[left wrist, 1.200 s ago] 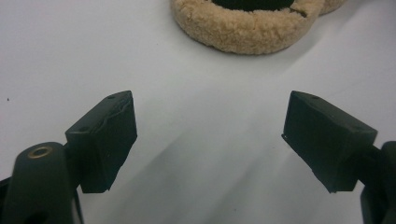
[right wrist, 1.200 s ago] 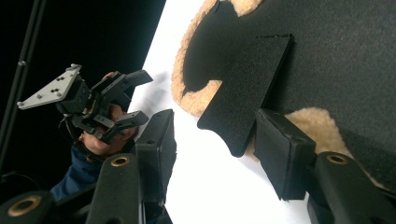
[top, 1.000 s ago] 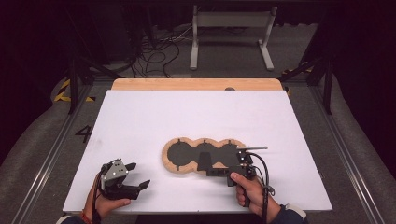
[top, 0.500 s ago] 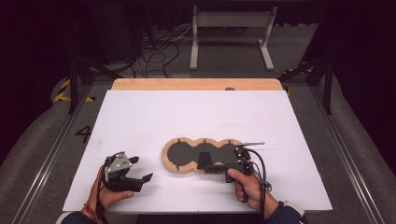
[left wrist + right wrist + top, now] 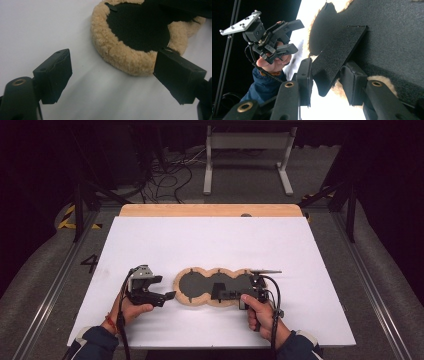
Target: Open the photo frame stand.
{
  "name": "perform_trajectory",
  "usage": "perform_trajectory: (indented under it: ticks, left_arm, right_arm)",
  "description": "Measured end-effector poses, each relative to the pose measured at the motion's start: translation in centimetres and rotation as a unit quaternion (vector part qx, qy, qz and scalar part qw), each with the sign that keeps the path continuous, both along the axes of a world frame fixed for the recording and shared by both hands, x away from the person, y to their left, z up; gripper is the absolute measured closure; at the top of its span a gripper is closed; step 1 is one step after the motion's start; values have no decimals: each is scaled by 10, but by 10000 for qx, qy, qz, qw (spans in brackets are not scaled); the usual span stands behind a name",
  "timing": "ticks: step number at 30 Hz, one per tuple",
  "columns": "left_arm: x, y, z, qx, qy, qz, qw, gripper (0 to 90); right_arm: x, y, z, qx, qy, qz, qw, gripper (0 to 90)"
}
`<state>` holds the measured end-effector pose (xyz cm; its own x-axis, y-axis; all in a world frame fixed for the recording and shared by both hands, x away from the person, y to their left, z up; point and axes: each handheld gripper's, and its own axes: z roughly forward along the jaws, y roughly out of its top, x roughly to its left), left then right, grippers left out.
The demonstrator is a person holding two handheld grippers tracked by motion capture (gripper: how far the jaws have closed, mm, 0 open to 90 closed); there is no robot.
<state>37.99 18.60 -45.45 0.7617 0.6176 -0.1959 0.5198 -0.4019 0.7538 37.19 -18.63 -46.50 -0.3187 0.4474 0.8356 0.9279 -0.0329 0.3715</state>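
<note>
My left gripper (image 5: 150, 292) has slid toward the fleece pad (image 5: 212, 286), jaws wide at its 9 o'clock edge. My right gripper (image 5: 324, 82) pinches its black flap (image 5: 337, 55) at 5 o'clock on the bench (image 5: 210, 240); likely folding next.

My right gripper (image 5: 231, 294) is lying over the fleece-edged pad (image 5: 192, 281) in the high view, covering part of its dark middle. The picture's edge is cutting off the pad's far lobes in my left gripper view.
</note>
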Motion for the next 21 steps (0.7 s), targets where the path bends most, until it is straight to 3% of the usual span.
perform_trajectory:
  ticks: [2,5,8,12,13,15,16,18,19,20,21]
  left_arm:
    - [9,-5,-3,-41,164,-77,9998,156]
    - [16,-10,-3,-46,233,-83,9997,156]
    - [26,-14,-2,-229,387,-11,9990,156]
    - [31,-19,-7,-177,502,-79,9986,155]
    - [31,-20,-8,-154,548,-120,9983,155]
    - [31,-21,-11,-210,652,-213,9974,146]
    - [31,-21,-11,-298,690,-241,9969,149]
    - [32,-20,-11,-322,693,-297,9966,152]
    - [31,-20,-12,-355,727,-319,9962,153]
    - [31,-20,-12,-360,701,-375,9962,153]
    - [29,-22,-12,-367,721,-415,9959,154]
  right_arm:
    - [0,0,0,-29,-35,9,10000,620]
    - [-1,1,1,-70,-70,28,9999,622]
    - [-1,2,1,-124,-144,50,9998,624]
    - [0,2,1,-147,-280,165,9994,633]
    - [-1,2,2,-213,-433,266,9985,634]
    - [-1,3,2,-245,-521,303,9979,634]
    - [0,4,3,-325,-743,439,9957,634]
    - [0,4,3,-339,-805,478,9950,634]
    - [0,4,3,-374,-1023,612,9922,633]
    - [0,4,3,-374,-1023,612,9922,633]
    - [-1,4,4,-482,-1179,690,9894,633]
